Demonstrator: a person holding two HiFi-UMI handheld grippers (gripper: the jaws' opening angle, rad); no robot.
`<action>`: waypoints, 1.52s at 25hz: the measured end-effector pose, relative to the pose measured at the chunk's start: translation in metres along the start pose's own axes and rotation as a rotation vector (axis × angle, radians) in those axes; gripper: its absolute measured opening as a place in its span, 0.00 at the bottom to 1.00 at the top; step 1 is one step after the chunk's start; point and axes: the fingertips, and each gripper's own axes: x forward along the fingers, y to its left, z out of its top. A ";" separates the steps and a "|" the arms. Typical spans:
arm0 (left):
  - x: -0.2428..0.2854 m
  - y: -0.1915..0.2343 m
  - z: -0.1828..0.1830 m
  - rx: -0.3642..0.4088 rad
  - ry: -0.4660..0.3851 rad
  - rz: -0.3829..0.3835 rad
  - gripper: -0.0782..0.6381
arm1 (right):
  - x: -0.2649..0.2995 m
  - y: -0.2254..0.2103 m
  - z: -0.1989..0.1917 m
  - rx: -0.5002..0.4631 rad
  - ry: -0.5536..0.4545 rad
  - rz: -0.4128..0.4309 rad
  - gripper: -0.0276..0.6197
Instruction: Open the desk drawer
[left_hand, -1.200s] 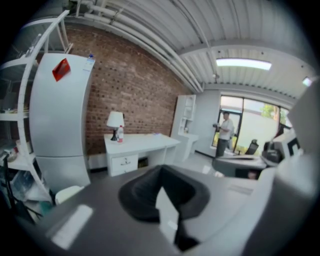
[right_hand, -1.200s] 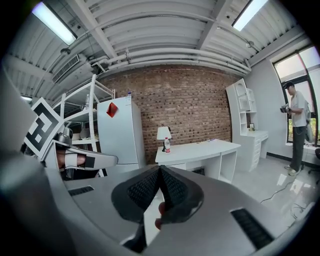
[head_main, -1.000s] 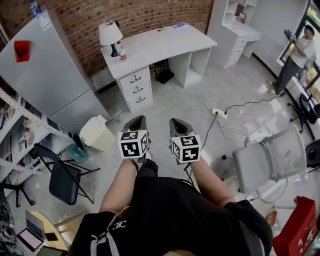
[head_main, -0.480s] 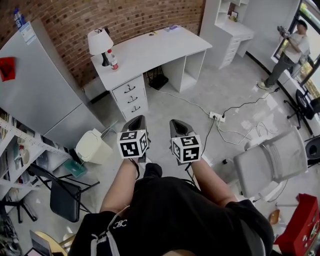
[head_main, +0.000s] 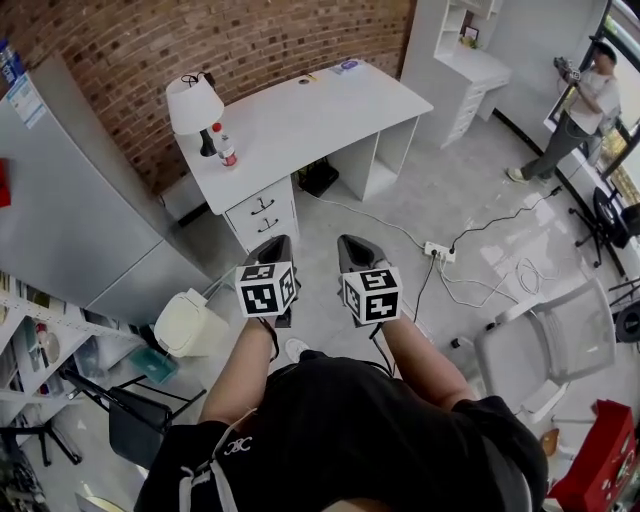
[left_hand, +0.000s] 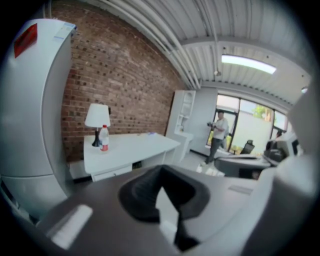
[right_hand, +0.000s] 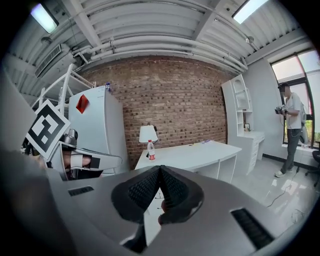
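Note:
A white desk (head_main: 310, 115) stands against the brick wall, a stack of drawers with dark handles (head_main: 262, 212) under its left end. A lamp (head_main: 190, 105) and a red-labelled bottle (head_main: 227, 146) sit on top. Both grippers are held side by side in front of the person's body, well short of the desk and above the floor. My left gripper (head_main: 280, 244) (left_hand: 160, 171) has its jaws together with nothing in them. My right gripper (head_main: 351, 243) (right_hand: 160, 170) is also shut and empty. The desk (left_hand: 130, 150) (right_hand: 192, 155) shows beyond both sets of jaws.
A tall grey fridge (head_main: 70, 200) stands left of the desk, with a cream bin (head_main: 190, 322) and a black folding chair (head_main: 140, 425) nearer. A power strip (head_main: 438, 251) with cables lies on the floor right. A grey office chair (head_main: 540, 345) sits right; a person (head_main: 578, 110) stands far right.
The desk and fridge have slid down and closer in the head view as the person moves toward the desk. Both grippers keep their place and stay shut.

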 end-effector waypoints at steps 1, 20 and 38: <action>0.007 0.007 0.001 -0.004 0.009 -0.002 0.11 | 0.011 0.001 0.004 -0.007 0.001 0.004 0.03; 0.111 0.118 0.002 -0.084 0.115 -0.016 0.11 | 0.168 -0.007 0.008 -0.012 0.100 -0.007 0.03; 0.180 0.137 -0.051 -0.129 0.259 0.130 0.11 | 0.256 -0.070 -0.046 0.091 0.272 0.086 0.03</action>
